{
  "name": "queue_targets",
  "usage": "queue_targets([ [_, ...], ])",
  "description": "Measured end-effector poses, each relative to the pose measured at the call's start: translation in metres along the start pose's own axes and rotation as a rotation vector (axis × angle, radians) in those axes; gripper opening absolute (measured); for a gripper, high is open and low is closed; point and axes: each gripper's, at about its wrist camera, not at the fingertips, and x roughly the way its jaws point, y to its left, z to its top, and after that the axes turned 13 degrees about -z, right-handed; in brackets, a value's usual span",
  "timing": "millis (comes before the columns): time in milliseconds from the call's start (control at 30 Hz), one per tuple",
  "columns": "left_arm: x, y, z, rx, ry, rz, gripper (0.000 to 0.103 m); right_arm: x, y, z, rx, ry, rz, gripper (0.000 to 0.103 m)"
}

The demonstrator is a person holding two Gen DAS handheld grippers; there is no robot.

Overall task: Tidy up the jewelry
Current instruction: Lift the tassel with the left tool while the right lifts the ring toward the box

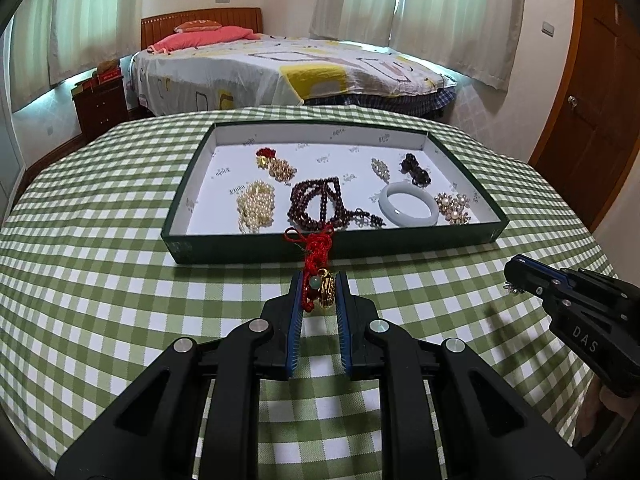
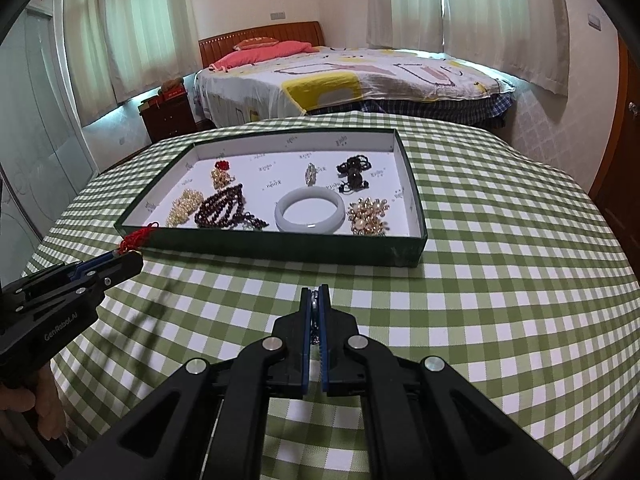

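Soft daylight glows through the curtains (image 1: 360,4), faint shadows fall on the tablecloth (image 2: 500,280), and fisheye bending with dark corners warps both views; focus stays sharp.

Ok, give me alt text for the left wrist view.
The left tool grips a red knotted cord charm with a gold pendant just short of a green tray holding a white bangle, pearls and dark beads. The right tool hovers at right over the checked tablecloth.
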Motion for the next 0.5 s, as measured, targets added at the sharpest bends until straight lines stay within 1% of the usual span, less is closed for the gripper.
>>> queue_targets([
  [300, -0.022, -0.006, 0.013, 0.023, -0.051, 0.009, 0.015, -0.017, 0.004, 0.017, 0.006, -0.061, 0.015, 0.004],
  [500, -0.033, -0.012, 0.038, 0.053, -0.107, -0.007, 0.015, -0.024, 0.009, 0.043, 0.003, -0.117, 0.042, 0.004],
])
